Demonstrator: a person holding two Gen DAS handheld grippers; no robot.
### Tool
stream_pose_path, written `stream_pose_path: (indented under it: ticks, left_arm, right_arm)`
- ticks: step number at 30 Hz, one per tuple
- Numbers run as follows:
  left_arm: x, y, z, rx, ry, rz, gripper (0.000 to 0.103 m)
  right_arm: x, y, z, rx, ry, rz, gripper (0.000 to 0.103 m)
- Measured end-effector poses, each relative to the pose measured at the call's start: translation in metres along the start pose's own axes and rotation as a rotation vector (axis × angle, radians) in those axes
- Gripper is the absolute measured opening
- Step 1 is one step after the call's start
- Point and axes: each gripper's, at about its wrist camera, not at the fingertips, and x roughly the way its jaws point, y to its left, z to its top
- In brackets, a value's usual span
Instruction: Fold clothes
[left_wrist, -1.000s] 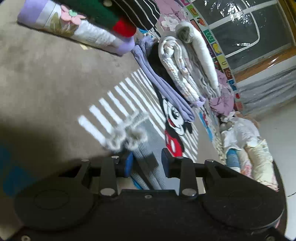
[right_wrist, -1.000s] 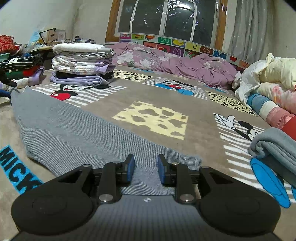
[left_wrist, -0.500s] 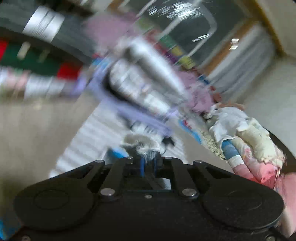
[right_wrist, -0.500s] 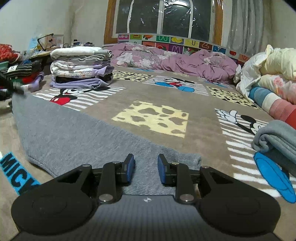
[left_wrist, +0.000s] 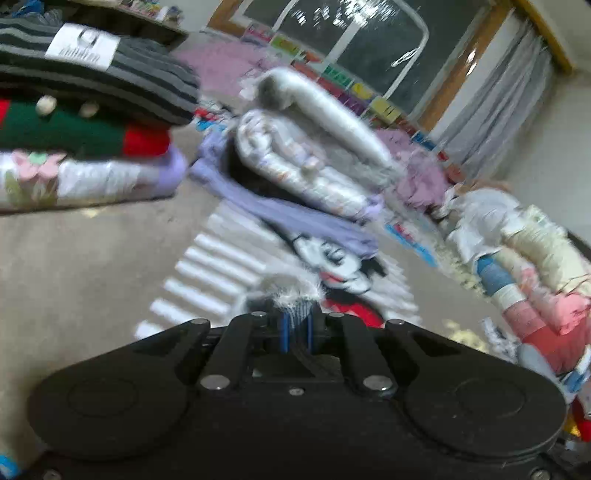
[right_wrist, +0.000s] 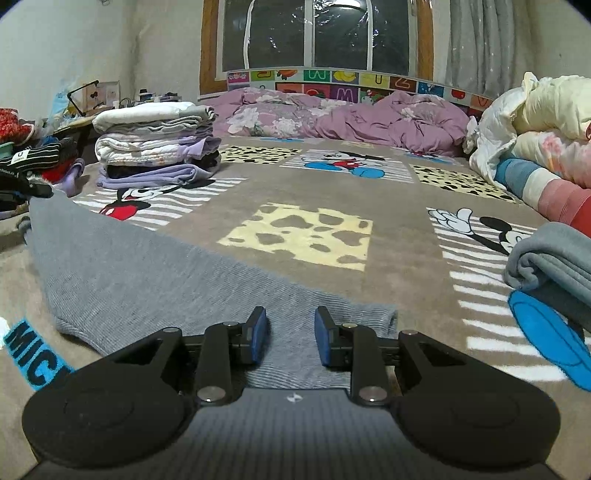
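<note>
A grey ribbed garment (right_wrist: 140, 273) lies spread on the Mickey Mouse blanket (right_wrist: 295, 192), stretching from the left side to just under my right gripper. My right gripper (right_wrist: 290, 338) is open, its blue pads on either side of the garment's near end. My left gripper (left_wrist: 295, 326) is shut on the garment's fluffy-trimmed end (left_wrist: 291, 295) and holds it lifted off the blanket. The left gripper also shows at the far left of the right wrist view (right_wrist: 26, 188), holding that raised corner.
A stack of folded clothes (right_wrist: 159, 147) sits at back left, with another striped and red pile (left_wrist: 85, 122) beside it. Rolled quilts (right_wrist: 546, 147) line the right side. A folded grey-blue item (right_wrist: 554, 262) lies at right. A purple duvet (right_wrist: 332, 118) is bunched under the window.
My left gripper closed on the garment's trimmed end and lifted it, swinging the view upward. The right gripper stayed open in place.
</note>
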Motion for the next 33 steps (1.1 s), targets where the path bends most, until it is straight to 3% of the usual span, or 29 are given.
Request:
stream_pose_path:
  ticks: [10,16,21,24,26,30,33]
  left_arm:
    - [0.0,0.009,-0.006,-0.043,0.034,0.067,0.011]
    - [-0.008,0.015,-0.004,-0.094,0.025,0.053,0.012]
    - [-0.014,0.011,-0.003,-0.072,0.014,0.051,0.01]
    - [-0.01,0.012,-0.007,-0.046,0.022,0.1,0.012]
    - [-0.009,0.007,-0.009,0.0,0.027,0.173,0.02]
    - [-0.028,-0.014,-0.008,0.126,-0.092,0.357,0.023]
    - [-0.038,-0.032,-0.006,0.157,-0.127,0.299,0.023]
  right_arm:
    - [0.0,0.001,0.0,0.0,0.0,0.001,0.028]
    - [-0.001,0.002,0.001,-0.009,-0.005,0.001,0.03]
    - [-0.003,0.002,0.001,-0.011,-0.012,0.009,0.032]
    - [-0.003,0.002,0.002,-0.013,-0.014,0.01,0.034]
    - [-0.003,0.002,0.001,-0.013,-0.011,0.008,0.034]
    - [-0.008,0.004,0.002,-0.019,-0.024,-0.009,0.039]
    - [-0.018,0.009,0.006,-0.037,-0.051,-0.035,0.046]
